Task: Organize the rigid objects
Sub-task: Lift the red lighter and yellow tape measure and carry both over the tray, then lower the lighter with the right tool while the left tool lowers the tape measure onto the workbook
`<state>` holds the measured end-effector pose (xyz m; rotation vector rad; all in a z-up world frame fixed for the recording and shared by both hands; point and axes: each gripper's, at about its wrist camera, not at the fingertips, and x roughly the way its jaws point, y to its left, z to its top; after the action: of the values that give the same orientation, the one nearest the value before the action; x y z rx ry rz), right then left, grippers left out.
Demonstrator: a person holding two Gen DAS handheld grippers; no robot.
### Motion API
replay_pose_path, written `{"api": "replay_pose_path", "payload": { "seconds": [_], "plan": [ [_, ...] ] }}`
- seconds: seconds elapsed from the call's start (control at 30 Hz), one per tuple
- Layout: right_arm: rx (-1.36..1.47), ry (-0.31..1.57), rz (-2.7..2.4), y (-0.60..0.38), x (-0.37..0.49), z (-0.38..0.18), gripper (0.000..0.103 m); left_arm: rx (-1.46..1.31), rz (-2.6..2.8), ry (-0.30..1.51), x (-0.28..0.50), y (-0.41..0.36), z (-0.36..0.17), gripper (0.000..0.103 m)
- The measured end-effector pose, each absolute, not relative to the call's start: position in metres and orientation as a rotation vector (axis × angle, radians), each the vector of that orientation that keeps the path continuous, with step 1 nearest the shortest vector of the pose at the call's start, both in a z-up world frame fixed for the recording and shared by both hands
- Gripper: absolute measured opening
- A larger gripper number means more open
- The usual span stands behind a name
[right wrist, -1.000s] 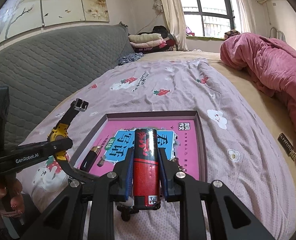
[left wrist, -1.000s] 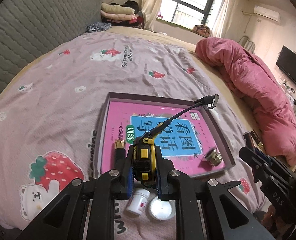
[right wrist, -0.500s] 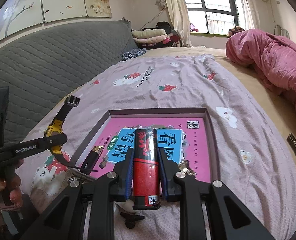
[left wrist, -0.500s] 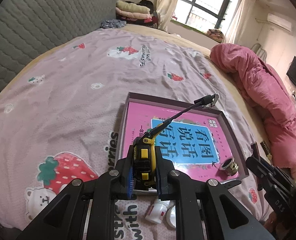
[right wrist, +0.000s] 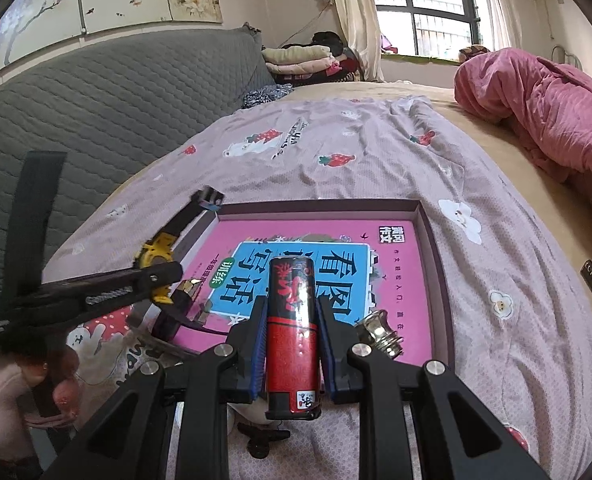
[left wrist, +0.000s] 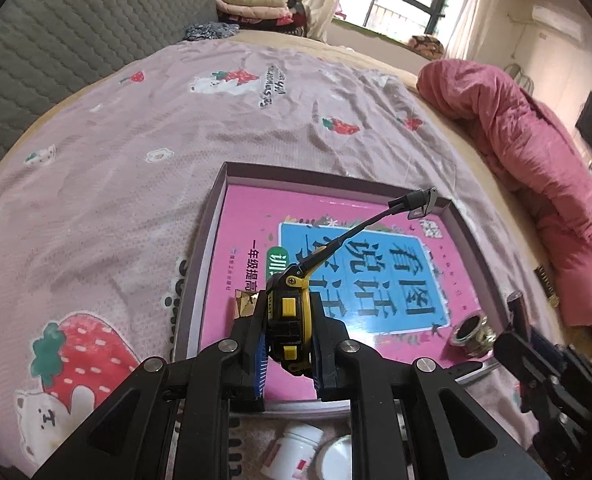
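A shallow box tray (left wrist: 210, 236) (right wrist: 439, 256) with a pink book lining it lies on the bed. My left gripper (left wrist: 288, 344) is shut on a yellow and black wristwatch (left wrist: 290, 312), whose strap sticks out over the tray; the watch (right wrist: 158, 256) also shows at the tray's left edge in the right wrist view. My right gripper (right wrist: 292, 336) is shut on a red and black cylindrical can (right wrist: 292, 320), held just above the tray's near edge. In the tray lie a gold-capped dark item (left wrist: 244, 302) (right wrist: 186, 290) and a silver metal fitting (left wrist: 471, 330) (right wrist: 381, 334).
A white pill bottle (left wrist: 292, 454) and a round white lid (left wrist: 333, 458) lie on the sheet in front of the tray. A small black piece (right wrist: 262, 438) lies under the right gripper. A pink duvet (left wrist: 535, 184) is heaped at the right; a grey headboard (right wrist: 96, 112) stands at the left.
The left gripper has moved forward and down with the watch, which now hangs over the tray's near left part. The right gripper has barely moved with the can.
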<state>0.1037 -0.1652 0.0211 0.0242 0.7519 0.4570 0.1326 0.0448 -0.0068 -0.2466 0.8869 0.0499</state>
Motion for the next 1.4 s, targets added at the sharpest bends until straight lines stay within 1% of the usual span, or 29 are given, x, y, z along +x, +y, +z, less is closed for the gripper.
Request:
{"api": "replay_pose_path", "payload": {
  "seconds": [0.27, 0.6, 1.07, 1.4],
  "plan": [
    [0.012, 0.771, 0.466, -0.152, 0.115, 0.01, 0.023, -0.161, 0.04, 0.903, 0.135, 0.032, -0.017, 0.017],
    [-0.006, 0.784, 0.475, -0.143, 0.118, 0.003, 0.023, -0.139, 0.029, 0.919, 0.137, 0.026, -0.026, 0.017],
    [0.009, 0.848, 0.478, -0.129, 0.136, -0.015, 0.023, -0.097, 0.01, 0.965, 0.137, 0.021, -0.04, 0.017],
    [-0.084, 0.895, 0.427, -0.121, 0.146, -0.033, 0.023, -0.088, 0.002, 0.986, 0.138, 0.02, -0.045, 0.017]
  ]
}}
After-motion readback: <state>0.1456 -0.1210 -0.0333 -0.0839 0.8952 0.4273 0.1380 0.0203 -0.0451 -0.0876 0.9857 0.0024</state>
